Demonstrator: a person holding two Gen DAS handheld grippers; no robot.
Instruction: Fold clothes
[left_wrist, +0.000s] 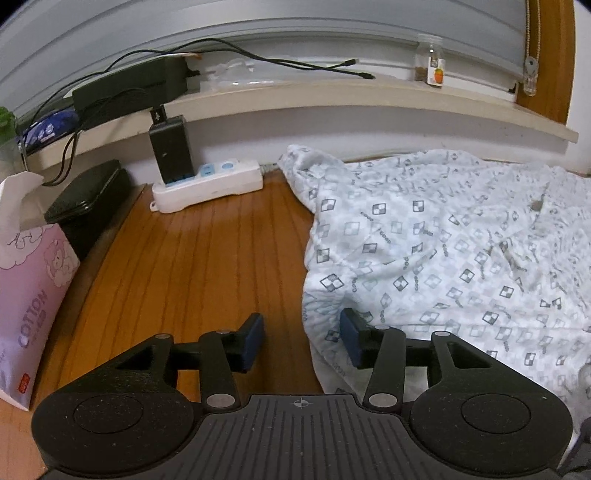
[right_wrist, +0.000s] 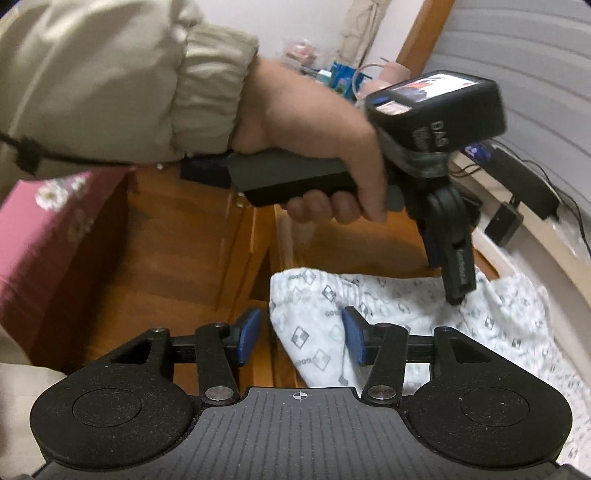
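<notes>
The left gripper (left_wrist: 302, 341) stands open with nothing pressed between its blue pads (left_wrist: 254, 341), and the white patterned garment (left_wrist: 443, 251) lies spread on the wooden table (left_wrist: 207, 258) to its right and ahead, with the cloth edge under the right finger. The right gripper (right_wrist: 299, 338) is open too, and a folded corner of the garment (right_wrist: 314, 332) lies below the gap between its fingers; I cannot tell if the pads touch it. Ahead of it, a hand (right_wrist: 314, 147) in a beige sleeve (right_wrist: 129, 81) holds the other gripper above the cloth.
</notes>
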